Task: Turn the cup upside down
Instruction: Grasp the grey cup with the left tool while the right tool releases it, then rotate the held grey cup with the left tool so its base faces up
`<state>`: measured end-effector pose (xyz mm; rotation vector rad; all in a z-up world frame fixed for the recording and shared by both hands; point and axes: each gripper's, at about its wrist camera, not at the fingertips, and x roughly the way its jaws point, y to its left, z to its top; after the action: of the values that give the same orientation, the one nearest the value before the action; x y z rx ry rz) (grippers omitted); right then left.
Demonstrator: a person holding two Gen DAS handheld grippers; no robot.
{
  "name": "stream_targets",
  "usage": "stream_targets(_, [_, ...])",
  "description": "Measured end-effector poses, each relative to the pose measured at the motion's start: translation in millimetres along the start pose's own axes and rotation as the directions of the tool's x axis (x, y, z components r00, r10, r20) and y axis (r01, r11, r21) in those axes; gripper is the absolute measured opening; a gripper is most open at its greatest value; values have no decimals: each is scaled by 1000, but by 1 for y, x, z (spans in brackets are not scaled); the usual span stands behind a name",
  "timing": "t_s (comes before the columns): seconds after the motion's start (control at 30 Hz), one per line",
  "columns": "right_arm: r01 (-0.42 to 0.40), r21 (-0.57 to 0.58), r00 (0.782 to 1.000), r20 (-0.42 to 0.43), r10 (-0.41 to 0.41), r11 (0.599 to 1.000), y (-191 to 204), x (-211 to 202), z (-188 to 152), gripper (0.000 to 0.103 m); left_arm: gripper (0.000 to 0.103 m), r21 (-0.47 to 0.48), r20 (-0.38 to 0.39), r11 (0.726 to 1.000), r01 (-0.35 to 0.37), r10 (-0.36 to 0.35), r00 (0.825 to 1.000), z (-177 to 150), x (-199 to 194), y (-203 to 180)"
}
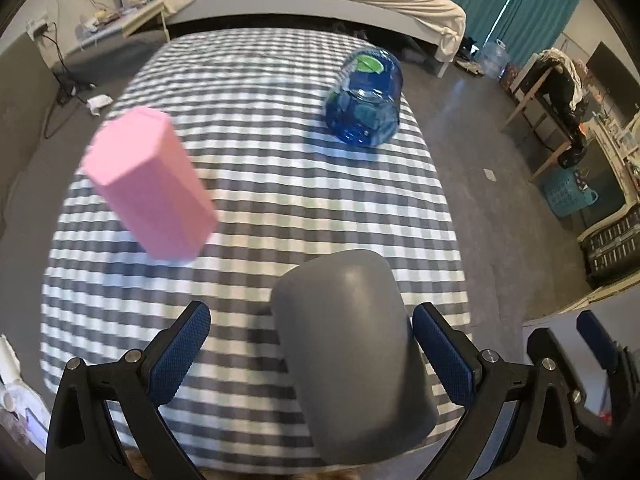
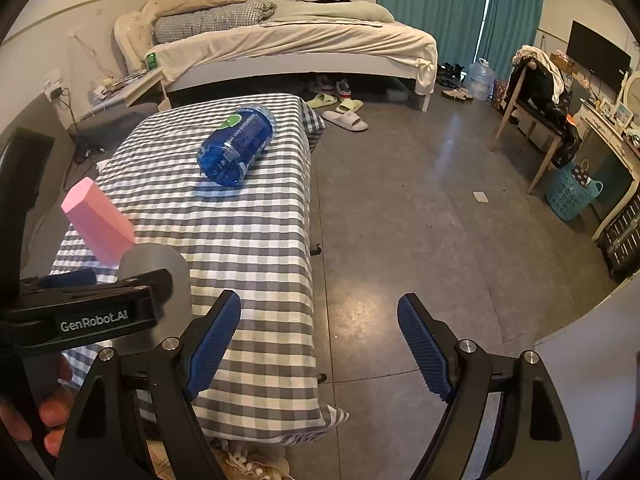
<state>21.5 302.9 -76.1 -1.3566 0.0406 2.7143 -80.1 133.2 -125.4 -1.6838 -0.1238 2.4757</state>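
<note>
A grey cup [image 1: 352, 360] stands upside down on the checked tablecloth [image 1: 256, 128], base up, near the table's front edge. My left gripper [image 1: 312, 352] is open around it; the right pad [image 1: 444, 360] is close to the cup's side, the left pad [image 1: 180, 356] stands well apart. The cup also shows in the right wrist view [image 2: 160, 268], partly hidden by the left gripper's black body. My right gripper [image 2: 320, 344] is open and empty, over the floor to the right of the table.
A pink hexagonal cup [image 1: 148, 184] stands upside down at the left, and a blue transparent cup [image 1: 364, 100] lies on its side farther back. A bed [image 2: 288, 48], slippers [image 2: 344, 116], a chair [image 2: 536, 92] and a blue basket [image 2: 572, 192] stand around the grey floor.
</note>
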Motion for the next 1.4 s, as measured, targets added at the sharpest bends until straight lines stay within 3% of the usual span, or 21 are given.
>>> stream_targets(0.1, [2, 6, 1000, -4, -2, 1000, -3, 5, 0, 81, 102, -2, -32, 999, 37, -37, 999, 1, 10, -5])
stream_targets(0.17, [3, 10, 1000, -6, -3, 1000, -5, 9, -1, 81, 96, -8, -55, 996, 84, -84, 995, 2, 15, -7])
stream_targets(0.23, [-1, 17, 1000, -14, 1, 1000, -6, 14, -1, 81, 83, -7, -70, 991, 131, -131, 989, 4, 17, -9])
stream_targets(0.27, [-7, 20, 1000, -20, 7, 1000, -6, 16, -1, 81, 83, -3, -78, 988, 153, -153, 985, 4, 18, -9])
stream_targets(0.5, [-15, 26, 1000, -27, 15, 1000, -6, 20, -2, 81, 82, 52, -68, 988, 148, -144, 987, 2, 7, -10])
stream_targets(0.63, [-18, 25, 1000, -15, 18, 1000, -3, 17, -2, 81, 82, 86, 15, 993, 86, -88, 996, 7, -8, -5])
stream_targets(0.7, [-18, 25, 1000, -10, 18, 1000, -2, 14, -2, 81, 81, 109, 98, 994, 25, -35, 995, 8, -20, 0])
stream_targets(0.77, [-15, 23, 1000, -5, 15, 1000, -1, 11, -3, 81, 81, 124, 185, 991, -45, 22, 983, 6, -29, 2])
stream_targets(0.9, [-16, 31, 1000, -15, 17, 999, 2, 12, -4, 81, 80, 152, 312, 982, -108, 56, 948, 2, -33, 3])
stream_targets(0.97, [-16, 29, 1000, -19, 17, 999, 4, 12, -6, 81, 79, 147, 310, 985, -89, 40, 950, 4, -30, 8])
stream_targets(1.1, [-19, 23, 1000, -18, 20, 1000, 6, 11, -8, 81, 78, 106, 382, 991, -75, 29, 924, 8, -37, 18])
stream_targets(1.4, [-17, 33, 1000, -15, 17, 999, 1, 7, -10, 81, 74, 236, 284, 970, -64, -6, 959, 5, -19, -6])
